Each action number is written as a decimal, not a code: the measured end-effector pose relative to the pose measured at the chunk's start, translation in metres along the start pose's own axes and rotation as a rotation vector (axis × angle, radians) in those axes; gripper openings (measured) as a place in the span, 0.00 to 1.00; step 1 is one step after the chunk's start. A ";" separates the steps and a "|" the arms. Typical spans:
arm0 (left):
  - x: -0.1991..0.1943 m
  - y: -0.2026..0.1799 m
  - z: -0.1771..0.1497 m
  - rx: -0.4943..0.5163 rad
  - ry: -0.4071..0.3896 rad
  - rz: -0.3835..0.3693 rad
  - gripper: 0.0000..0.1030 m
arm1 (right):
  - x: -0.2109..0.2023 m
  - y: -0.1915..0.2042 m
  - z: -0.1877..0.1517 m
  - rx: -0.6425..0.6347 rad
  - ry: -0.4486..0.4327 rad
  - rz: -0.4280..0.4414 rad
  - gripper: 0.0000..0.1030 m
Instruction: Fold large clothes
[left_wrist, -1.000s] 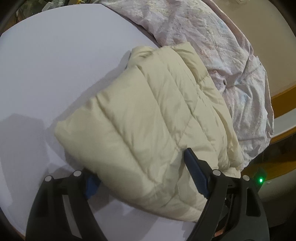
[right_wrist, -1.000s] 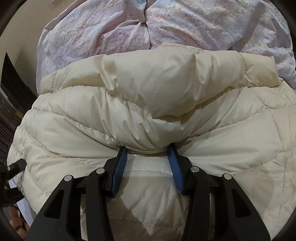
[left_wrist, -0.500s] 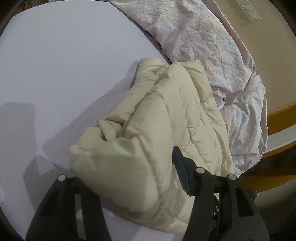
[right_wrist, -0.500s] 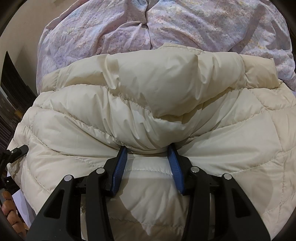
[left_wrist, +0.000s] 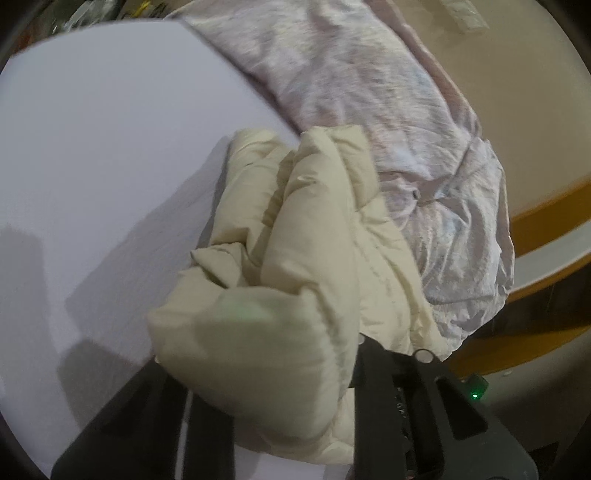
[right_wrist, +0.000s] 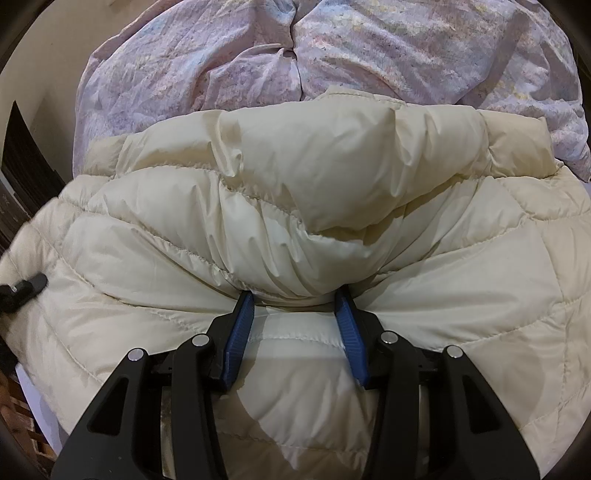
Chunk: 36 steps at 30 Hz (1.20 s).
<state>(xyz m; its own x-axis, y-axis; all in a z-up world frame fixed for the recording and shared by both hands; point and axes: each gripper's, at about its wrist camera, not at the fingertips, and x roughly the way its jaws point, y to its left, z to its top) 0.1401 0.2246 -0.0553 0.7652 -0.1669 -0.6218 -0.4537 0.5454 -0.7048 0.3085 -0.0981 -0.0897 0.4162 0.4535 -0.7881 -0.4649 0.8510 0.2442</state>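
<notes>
Cream quilted puffer jacket (left_wrist: 258, 280), gathered end bunched inside left gripper (left_wrist: 258, 373).
Left jaws have just been closing and grip it; right gripper (right_wrist: 295, 325) jaws pinch the jacket's middle fold; white worktop (left_wrist: 92, 147) lies left.

The cream quilted puffer jacket (left_wrist: 258, 317) lies bunched on the white worktop (left_wrist: 92, 166), one corner lifted and doubled over, its far edge against pink crumpled bedding (left_wrist: 369, 92).

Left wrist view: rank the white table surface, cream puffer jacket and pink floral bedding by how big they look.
1. White table surface.
2. Cream puffer jacket, though nearness to the camera inflates it.
3. Pink floral bedding; close to the jacket, order unsure.
</notes>
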 end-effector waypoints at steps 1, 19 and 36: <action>-0.003 -0.007 0.001 0.021 -0.008 -0.002 0.17 | 0.000 0.000 0.000 -0.001 0.000 0.001 0.47; -0.022 -0.128 -0.033 0.232 -0.023 -0.204 0.14 | -0.003 -0.006 0.003 0.021 0.002 0.011 0.46; -0.003 -0.188 -0.094 0.377 0.015 -0.209 0.17 | -0.053 -0.043 -0.009 0.080 -0.060 0.092 0.46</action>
<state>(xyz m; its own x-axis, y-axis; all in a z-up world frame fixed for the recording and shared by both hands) 0.1802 0.0448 0.0470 0.8147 -0.3164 -0.4860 -0.0886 0.7603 -0.6435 0.2999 -0.1614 -0.0633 0.4217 0.5438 -0.7256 -0.4402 0.8224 0.3605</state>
